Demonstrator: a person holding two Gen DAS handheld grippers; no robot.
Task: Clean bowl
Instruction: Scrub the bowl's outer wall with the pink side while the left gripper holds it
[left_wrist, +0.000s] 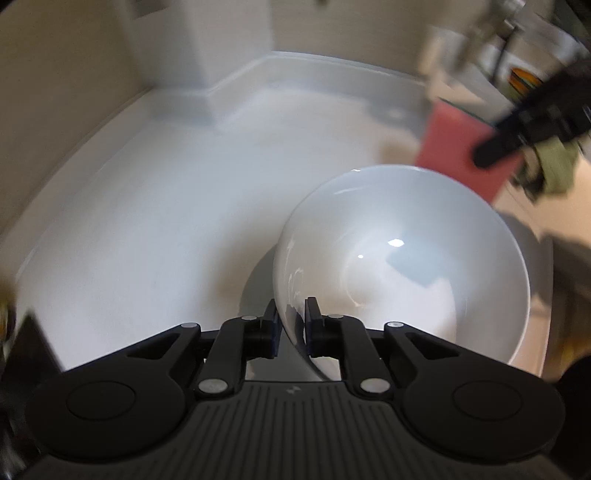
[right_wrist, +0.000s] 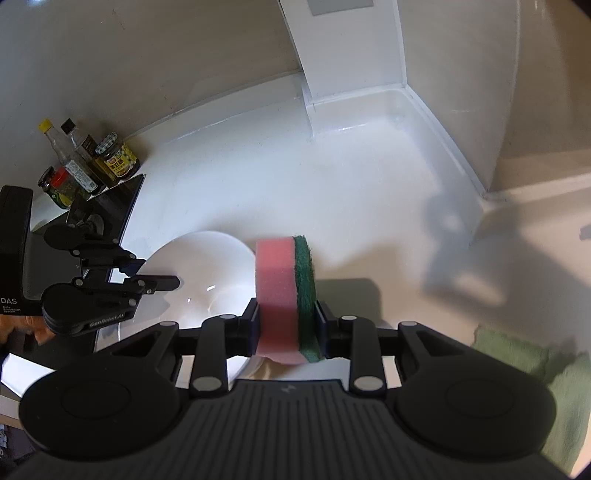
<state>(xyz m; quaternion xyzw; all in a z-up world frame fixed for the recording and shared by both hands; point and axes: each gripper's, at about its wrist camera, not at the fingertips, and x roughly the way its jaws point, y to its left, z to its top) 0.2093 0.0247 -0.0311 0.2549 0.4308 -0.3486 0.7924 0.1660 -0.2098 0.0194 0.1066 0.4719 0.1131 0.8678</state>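
Here the left gripper (left_wrist: 291, 325) is pinched tight on the near rim of the white bowl (left_wrist: 402, 266), one finger inside and one outside. The bowl is tipped a little, with its open side facing up and toward the right. It seems to sit low over the white counter (left_wrist: 155, 206), but I cannot tell if its bottom touches.

The right gripper (right_wrist: 286, 325) is closed on a sponge (right_wrist: 284, 295). The sponge stands on its edge, pink on the left and green scrubby side on the right. It hangs just beside the bowl's right rim and is not inside it, so I think the wiping has not started.

So the step looks like this: one claw holds the bowl steady, and the other brings the sponge over. Next, the sponge likely needs to go left and down into the bowl and rub round the inside. The left grip should stay firm, because the bowl looks smooth and shiny and could slip.

The counter is white and glossy, with a raised lip along the far wall. Some sauce bottles and jars (right_wrist: 85, 162) stand far on the left. A green cloth (right_wrist: 524, 362) lies near on the right. The walls are pale cream.
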